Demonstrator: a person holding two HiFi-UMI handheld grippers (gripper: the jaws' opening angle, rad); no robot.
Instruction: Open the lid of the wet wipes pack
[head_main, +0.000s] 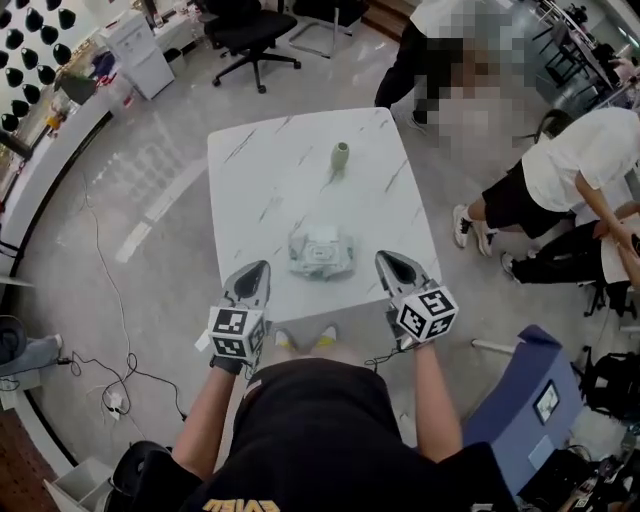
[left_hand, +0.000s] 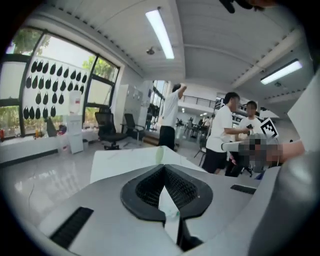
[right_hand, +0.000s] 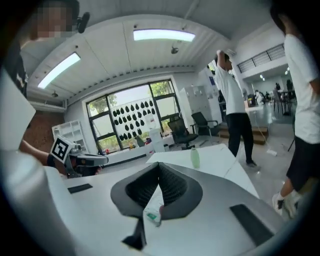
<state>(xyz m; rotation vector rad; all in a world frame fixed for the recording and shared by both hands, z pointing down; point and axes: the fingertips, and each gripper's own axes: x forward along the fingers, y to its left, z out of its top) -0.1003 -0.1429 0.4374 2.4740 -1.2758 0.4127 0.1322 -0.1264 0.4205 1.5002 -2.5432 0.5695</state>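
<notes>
The wet wipes pack (head_main: 321, 251), pale green with a white lid on top, lies flat near the front of the white marble table (head_main: 250, 180). My left gripper (head_main: 254, 270) hangs in the air to the front left of the pack, its jaws together with nothing in them. My right gripper (head_main: 392, 263) hangs to the front right of the pack, also shut and empty. Neither touches the pack. In the right gripper view a corner of the pack (right_hand: 153, 213) shows below the closed jaws. Both gripper views look out level over the table.
A small green bottle (head_main: 340, 156) stands upright at the table's far side, also the bottle (right_hand: 195, 157) in the right gripper view. People stand and sit to the right of the table (head_main: 560, 180). A blue seat (head_main: 520, 400) is at my right, an office chair (head_main: 250, 40) beyond the table.
</notes>
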